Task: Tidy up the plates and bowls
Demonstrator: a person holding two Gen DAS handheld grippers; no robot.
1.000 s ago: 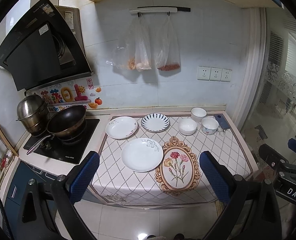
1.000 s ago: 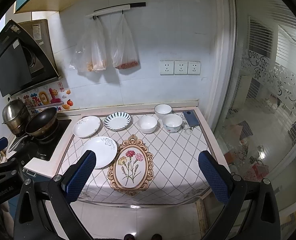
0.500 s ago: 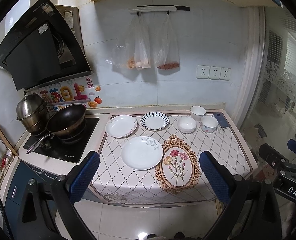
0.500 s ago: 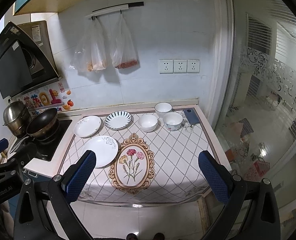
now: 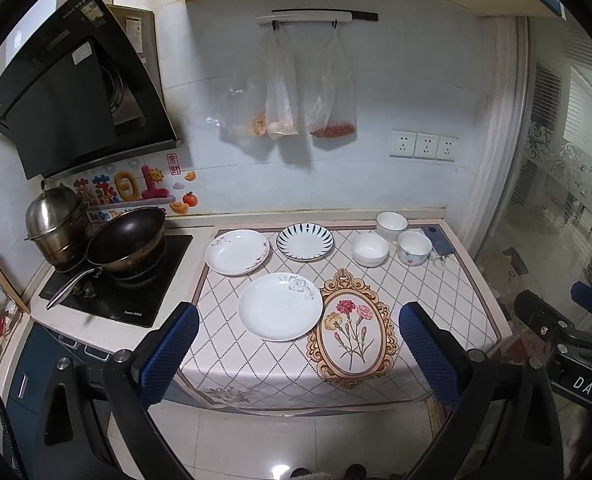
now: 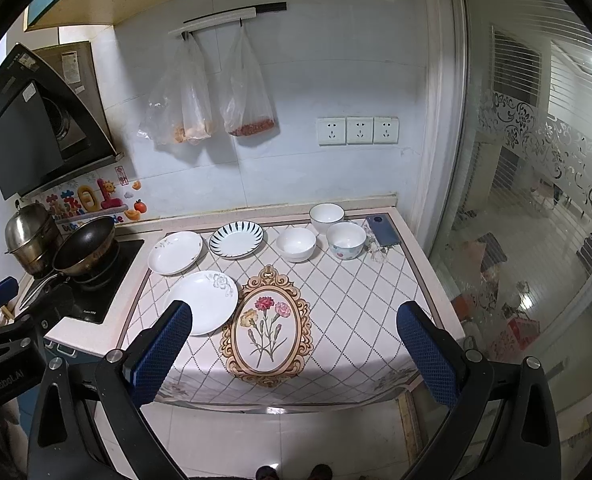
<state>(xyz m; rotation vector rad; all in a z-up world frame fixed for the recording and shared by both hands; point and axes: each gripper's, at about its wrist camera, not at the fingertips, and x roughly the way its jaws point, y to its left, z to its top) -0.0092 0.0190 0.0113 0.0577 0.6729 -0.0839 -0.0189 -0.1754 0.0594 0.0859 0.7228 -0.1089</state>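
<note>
On the counter's checked cloth lie a large white plate (image 5: 280, 305) (image 6: 202, 302), a floral-rimmed white plate (image 5: 237, 251) (image 6: 175, 252) and a blue-striped plate (image 5: 305, 241) (image 6: 236, 239). Three bowls stand at the back right: a plain white bowl (image 5: 369, 249) (image 6: 296, 244), a white bowl (image 5: 391, 225) (image 6: 326, 217) by the wall, and a patterned bowl (image 5: 414, 248) (image 6: 345, 240). My left gripper (image 5: 299, 352) and right gripper (image 6: 294, 350) are both open and empty, held well back from the counter's front edge.
An oval flower placemat (image 5: 351, 342) lies beside the large plate. A phone (image 6: 383, 230) lies at the back right corner. A wok (image 5: 130, 238) and steel pot (image 5: 54, 220) sit on the stove at left. Plastic bags (image 5: 284, 92) hang on the wall. A glass partition (image 6: 535, 200) stands at right.
Both grippers have drawn slightly back and up, so the counter appears a little smaller and farther. Nothing on the counter has moved.
</note>
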